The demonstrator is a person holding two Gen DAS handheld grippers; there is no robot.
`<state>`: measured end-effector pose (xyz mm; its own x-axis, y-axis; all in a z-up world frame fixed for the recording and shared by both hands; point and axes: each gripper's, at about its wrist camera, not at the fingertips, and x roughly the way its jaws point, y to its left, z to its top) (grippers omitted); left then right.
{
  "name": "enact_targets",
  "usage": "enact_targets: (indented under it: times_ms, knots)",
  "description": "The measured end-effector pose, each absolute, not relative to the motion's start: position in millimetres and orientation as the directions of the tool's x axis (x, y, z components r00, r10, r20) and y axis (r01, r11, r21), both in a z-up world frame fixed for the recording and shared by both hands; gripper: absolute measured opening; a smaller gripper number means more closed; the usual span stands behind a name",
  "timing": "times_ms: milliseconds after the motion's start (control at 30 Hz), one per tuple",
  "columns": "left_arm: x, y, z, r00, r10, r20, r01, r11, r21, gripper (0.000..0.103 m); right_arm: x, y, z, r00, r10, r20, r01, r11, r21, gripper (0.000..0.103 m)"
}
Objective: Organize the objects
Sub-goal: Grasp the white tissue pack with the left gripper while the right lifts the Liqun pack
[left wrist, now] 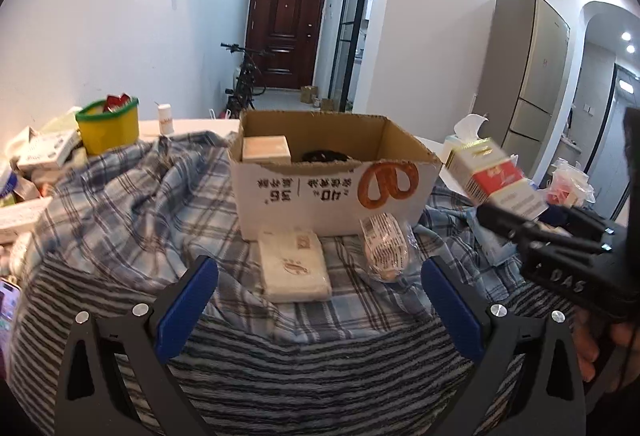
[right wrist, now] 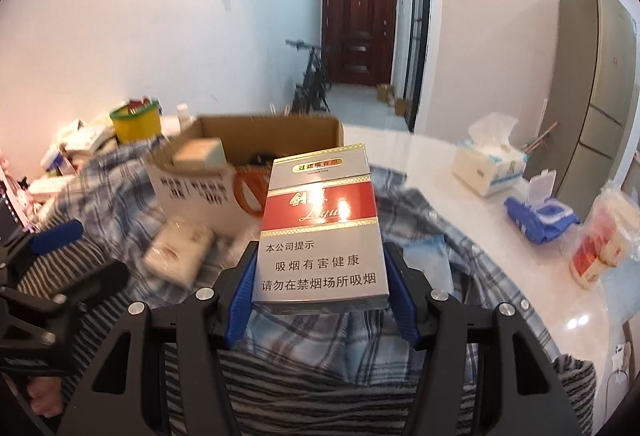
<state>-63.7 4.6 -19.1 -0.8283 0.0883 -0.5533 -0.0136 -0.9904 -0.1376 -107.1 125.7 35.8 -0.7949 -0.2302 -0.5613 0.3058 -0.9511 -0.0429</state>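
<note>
My right gripper [right wrist: 320,260] is shut on a silver and red cigarette carton [right wrist: 320,224], held in the air to the right of an open cardboard box [right wrist: 224,171]. The left wrist view shows the same carton [left wrist: 494,177] beside the box [left wrist: 332,171]. The box holds a beige packet [left wrist: 266,149] and something dark. My left gripper [left wrist: 320,284] is open and empty, low over the plaid cloth. A white tissue pack [left wrist: 294,264] and a clear wrapped packet [left wrist: 384,248] lie between its fingers and the box.
A yellow tub with a green rim [left wrist: 108,125] and piled boxes [left wrist: 40,151] sit at the left. On the white table to the right are a tissue box [right wrist: 488,163], a blue wipes pack [right wrist: 540,213] and a bagged red item [right wrist: 604,248].
</note>
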Motion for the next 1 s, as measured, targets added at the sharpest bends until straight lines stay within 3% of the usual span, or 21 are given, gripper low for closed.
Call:
enact_targets:
  times_ms: [133,400,700,833,933,1000]
  knots:
    - [-67.5,3.0,-16.3,-0.823,0.07,-0.564,-0.006,-0.993,-0.115,0.103,-100.7,123.3,44.8,-0.836,-0.208,-0.508,0.278,-0.958,-0.065,0.058]
    - [-76.5,-2.1,-20.1,-0.813,0.075,-0.578,-0.008,-0.993,-0.118,0.103,-105.0,127.6,40.3,-0.836,-0.207,-0.509,0.254,-0.967,-0.025,0.058]
    - [-105.8,6.4,-37.7,-0.713,0.113,-0.692,-0.077,-0.994,-0.082,0.103,-115.0,127.8,23.2,-0.822,-0.224,-0.523,0.251,-0.968,0.019,0.058]
    - [-129.7,5.6,-51.4,-0.674,0.03,-0.738,-0.025,-1.0,-0.017,0.103,-118.0,131.5,16.8,-0.814,-0.234,-0.531,0.249,-0.967,0.044,0.058]
    - [-148.6,-1.3,-62.1,-0.608,0.055,-0.792,-0.004,-0.998,-0.067,0.103,-119.0,133.4,10.4,-0.807,-0.236,-0.541,0.247,-0.968,0.054,0.058]
    - [-156.5,-0.4,-68.1,-0.581,0.012,-0.814,0.02,-0.999,-0.029,0.103,-120.0,134.1,6.9,-0.799,-0.24,-0.551,0.25,-0.966,0.058,0.058]
